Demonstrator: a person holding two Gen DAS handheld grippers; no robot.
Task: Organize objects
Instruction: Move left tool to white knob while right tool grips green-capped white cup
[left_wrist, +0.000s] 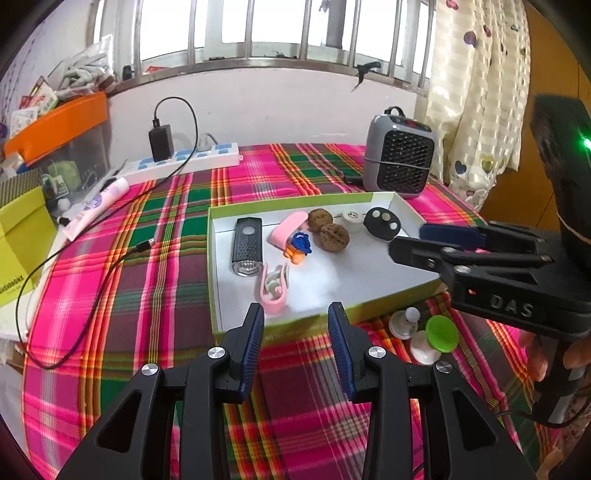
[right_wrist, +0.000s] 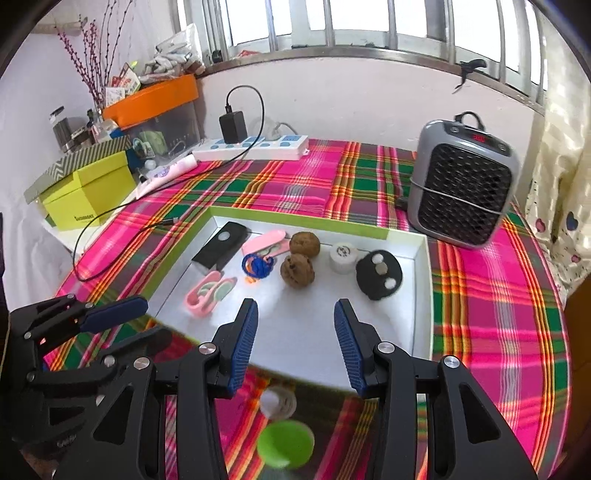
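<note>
Sorting is midway: both claws, left claw (left_wrist: 295, 325) and right claw (right_wrist: 295, 328), are held part-open, empty; green suction hook (right_wrist: 284, 445) outside tray (right_wrist: 424, 295) is judged next.

Ahead of the left claw (left_wrist: 296, 326) a shallow white tray (left_wrist: 369, 273) with a green rim holds a black flashlight (left_wrist: 247, 245), pink clip (left_wrist: 274, 288), pink case (left_wrist: 289, 228), blue-orange toy (left_wrist: 298, 248), two brown walnuts (left_wrist: 328, 229), white cap (left_wrist: 351, 218) and black key fob (left_wrist: 382, 221). Right of that claw, outside the tray, lie a green-topped suction hook (left_wrist: 441, 334) and a white one (left_wrist: 405, 322).
</note>
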